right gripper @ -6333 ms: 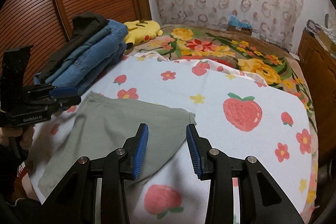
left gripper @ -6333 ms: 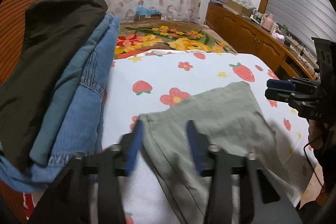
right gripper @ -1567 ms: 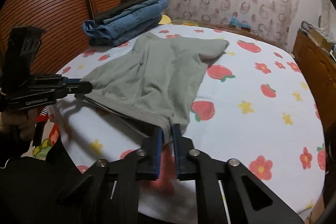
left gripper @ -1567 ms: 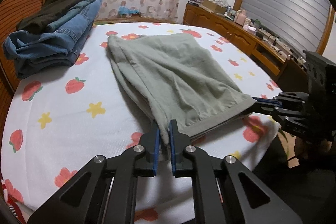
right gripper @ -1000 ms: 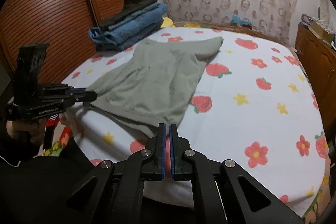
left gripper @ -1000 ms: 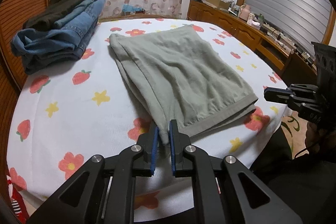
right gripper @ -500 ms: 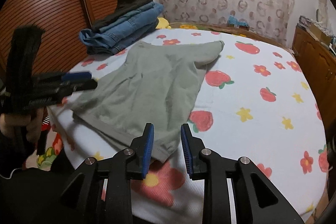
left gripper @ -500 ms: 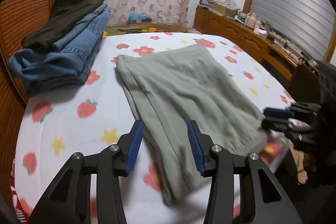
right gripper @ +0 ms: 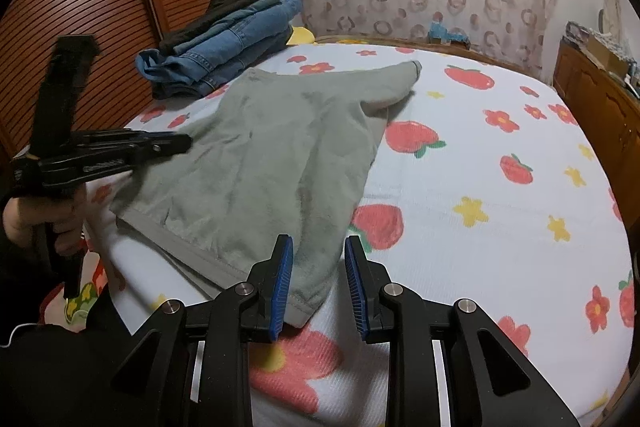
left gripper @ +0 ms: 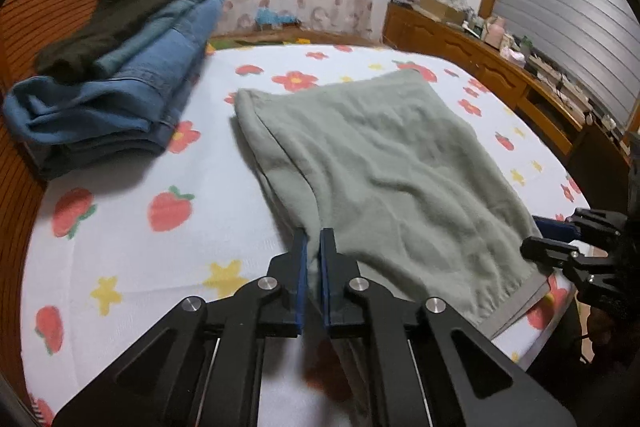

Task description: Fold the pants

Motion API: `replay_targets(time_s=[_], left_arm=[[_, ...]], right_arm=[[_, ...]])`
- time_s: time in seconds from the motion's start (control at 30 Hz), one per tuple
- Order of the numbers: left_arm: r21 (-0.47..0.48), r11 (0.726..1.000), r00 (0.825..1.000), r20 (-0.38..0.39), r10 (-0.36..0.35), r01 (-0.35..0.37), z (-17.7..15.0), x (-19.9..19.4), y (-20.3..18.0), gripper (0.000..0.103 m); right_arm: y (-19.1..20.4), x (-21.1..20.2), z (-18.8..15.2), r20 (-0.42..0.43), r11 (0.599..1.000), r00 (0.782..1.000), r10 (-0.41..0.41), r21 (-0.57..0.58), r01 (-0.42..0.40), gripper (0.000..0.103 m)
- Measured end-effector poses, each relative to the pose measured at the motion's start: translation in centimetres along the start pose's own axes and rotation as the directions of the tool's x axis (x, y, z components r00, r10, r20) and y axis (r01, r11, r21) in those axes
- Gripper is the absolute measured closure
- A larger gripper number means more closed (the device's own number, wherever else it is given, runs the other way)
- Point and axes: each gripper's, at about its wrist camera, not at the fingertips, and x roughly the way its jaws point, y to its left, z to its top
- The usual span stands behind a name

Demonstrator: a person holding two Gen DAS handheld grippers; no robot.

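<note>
The grey-green pants [left gripper: 380, 163] lie folded on the strawberry-print bed sheet [left gripper: 160, 227], waistband toward the near edge. My left gripper [left gripper: 313, 239] is shut on the left side edge of the pants. In the right wrist view it [right gripper: 176, 143] reaches over the pants [right gripper: 272, 155] from the left. My right gripper [right gripper: 318, 251] is open, its jaws on either side of the near right corner of the pants. It also shows at the right edge of the left wrist view [left gripper: 540, 239].
A stack of folded jeans and dark trousers [left gripper: 120, 67] lies at the back left of the bed, also seen in the right wrist view [right gripper: 228, 39]. A wooden sideboard [left gripper: 500, 75] with clutter runs along the right. A wooden slatted wall [right gripper: 100, 7] stands at the left.
My left gripper has closed on the pants' left edge after having been open half a second ago. My right gripper has opened wider and stays at the near corner.
</note>
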Motion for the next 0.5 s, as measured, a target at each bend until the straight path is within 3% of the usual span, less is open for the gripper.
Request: replay_targets(time_s=[0.17,0.23,0.37,0.5], left_arm=[[-0.013,1.0,0.999,-0.028,0.015,-0.015,-0.6,-0.2,0.1,0.094],[-0.023,1.0,0.999,-0.031,0.018,-0.019,-0.7,-0.4,0.1,0.086],[-0.021,1.0,1.0,-0.025,0.004,-0.004,-1.4,-1.2,-0.1,0.057],[-0.025,1.0,1.0,-0.014,-0.014,0.014,-2.7,-2.5,-0.4,0.057]], right_arm=[[-0.2,0.0,0.0,0.002,1.0,1.0,0.009,0.013,-0.009,0.075],[-0.2,-0.2,0.0,0.006,1.0,1.0,0.009,0.014,-0.009,0.075],[-0.2,-0.6,-0.1,0.008,1.0,1.0,0.023,0.015,-0.023,0.07],[-0.1,-0.8,-0.3,0.004,0.999,0.999,0.038,0.018,-0.038,0.067]])
